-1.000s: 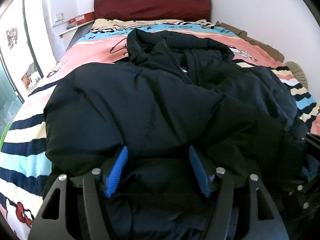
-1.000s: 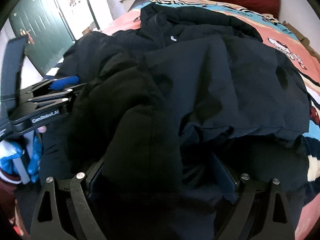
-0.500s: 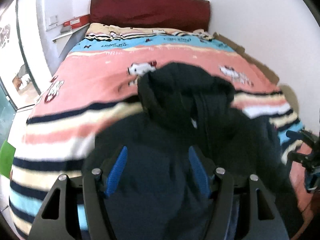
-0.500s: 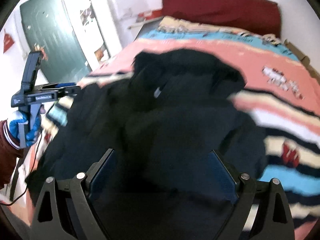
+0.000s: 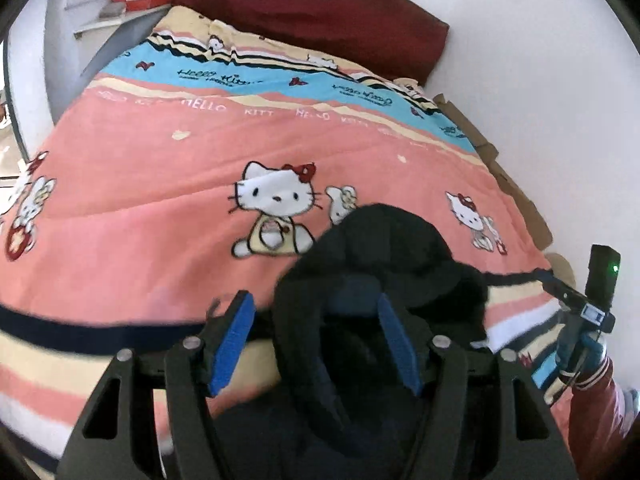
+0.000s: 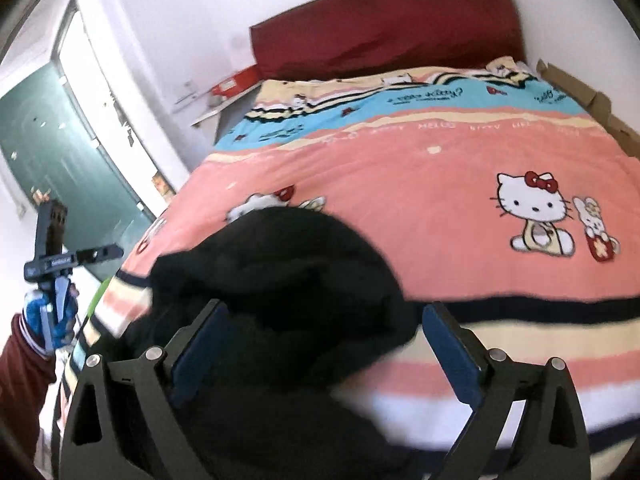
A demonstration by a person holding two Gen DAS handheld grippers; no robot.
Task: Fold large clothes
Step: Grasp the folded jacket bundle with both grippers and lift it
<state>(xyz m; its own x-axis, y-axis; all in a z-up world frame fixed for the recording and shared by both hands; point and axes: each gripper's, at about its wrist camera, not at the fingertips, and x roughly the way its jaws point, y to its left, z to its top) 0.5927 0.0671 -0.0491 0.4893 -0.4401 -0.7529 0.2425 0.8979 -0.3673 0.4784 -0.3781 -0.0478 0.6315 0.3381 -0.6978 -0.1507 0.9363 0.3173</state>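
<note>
A large black puffer jacket with a hood [image 5: 384, 264] hangs bunched at the near end of the bed; it also shows in the right wrist view [image 6: 280, 280]. My left gripper [image 5: 316, 340] has its blue pads wide apart, with jacket fabric draped between and over them. My right gripper [image 6: 324, 356] also has its pads wide apart with jacket fabric lying between them. Whether either grips the fabric lower down is hidden. The right gripper shows at the right edge of the left wrist view [image 5: 592, 308], the left one at the left of the right wrist view [image 6: 60, 260].
The bed carries a pink, blue and striped Hello Kitty cover [image 5: 160, 184] with a dark red headboard [image 6: 384, 32]. A white wall runs along the right side [image 5: 540, 60]. A shelf with a red box [image 6: 232, 84] and a green door [image 6: 48, 152] stand at the left.
The jacket lay spread over the bed; it has been pulled towards the near end and lifted. Most of the cover is now bare and both grippers have moved back and up.
</note>
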